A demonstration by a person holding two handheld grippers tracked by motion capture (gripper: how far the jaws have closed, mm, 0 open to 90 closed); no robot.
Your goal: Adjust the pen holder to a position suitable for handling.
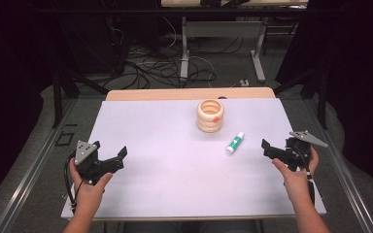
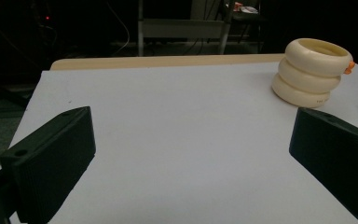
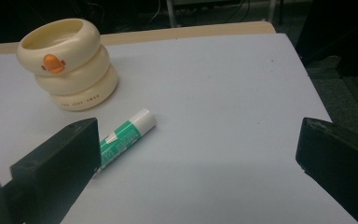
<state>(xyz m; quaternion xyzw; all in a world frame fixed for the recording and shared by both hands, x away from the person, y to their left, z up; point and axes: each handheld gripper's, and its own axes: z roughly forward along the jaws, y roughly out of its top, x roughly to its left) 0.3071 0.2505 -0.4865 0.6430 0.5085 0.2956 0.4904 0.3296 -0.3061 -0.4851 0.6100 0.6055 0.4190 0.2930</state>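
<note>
Right gripper (image 1: pixel 268 148): jaws wide apart, nothing between them, near the table's right edge.
Left gripper (image 1: pixel 118 158): jaws spread, empty, well apart from both things.
Glue stick (image 3: pixel 124 137): lying flat, green label, white cap; lower end hidden behind the right gripper's jaw.
Cup (image 3: pixel 68 63): cream, three stacked rings, beyond the stick; orange duck bill, tiny from above.
Table (image 1: pixel 165 160): matte white.

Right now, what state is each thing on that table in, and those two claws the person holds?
Cream ringed cup: upright, open at the top; nothing visible inside.
Green and white glue stick: lying on its side, cap on, apart from the cup.
Left claw: open, nothing between its jaws, over the white table.
Right claw: open, nothing between its jaws, near the glue stick but not touching it.
</note>
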